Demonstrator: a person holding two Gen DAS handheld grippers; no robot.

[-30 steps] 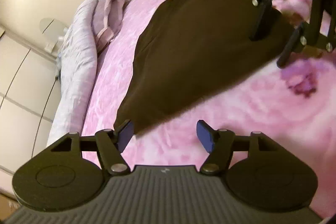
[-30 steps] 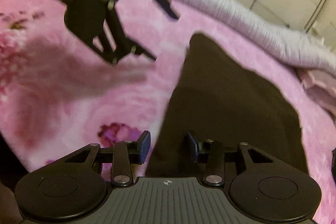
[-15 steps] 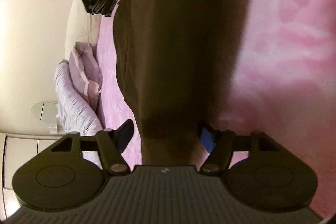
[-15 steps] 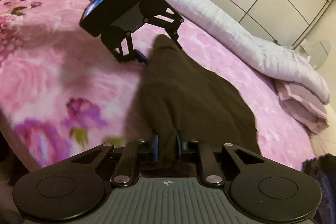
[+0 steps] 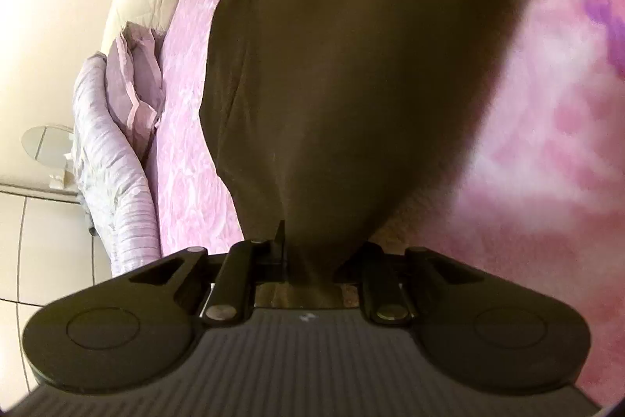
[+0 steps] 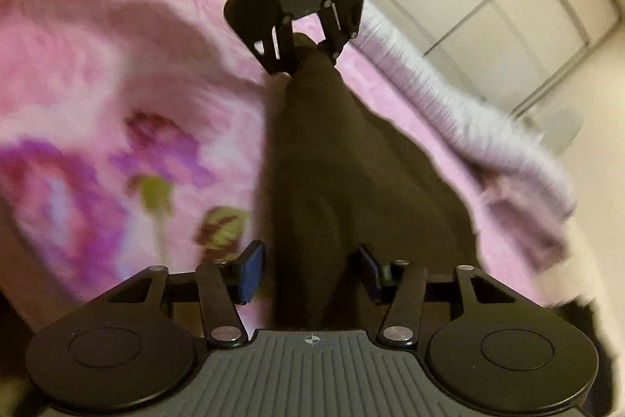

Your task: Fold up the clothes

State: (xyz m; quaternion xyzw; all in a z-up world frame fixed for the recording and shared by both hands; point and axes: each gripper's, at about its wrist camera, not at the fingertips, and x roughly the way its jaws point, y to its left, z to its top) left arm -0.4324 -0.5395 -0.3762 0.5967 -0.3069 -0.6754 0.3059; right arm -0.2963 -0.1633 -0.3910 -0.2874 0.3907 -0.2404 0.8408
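The left gripper [image 5: 308, 256] has just clamped onto the brown garment [image 5: 351, 65]; the right gripper [image 6: 308, 274] has just opened, its pads apart around the cloth.

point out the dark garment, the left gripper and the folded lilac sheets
dark garment [image 5: 351, 73]: left wrist view, middle of the cloth.
left gripper [image 6: 302, 55]: right wrist view, between its fingertips.
folded lilac sheets [image 5: 134, 92]: left wrist view, top fold.

Dark brown garment [image 5: 351, 65] on a pink floral blanket [image 6: 97, 65]; lilac quilt [image 5: 113, 190].
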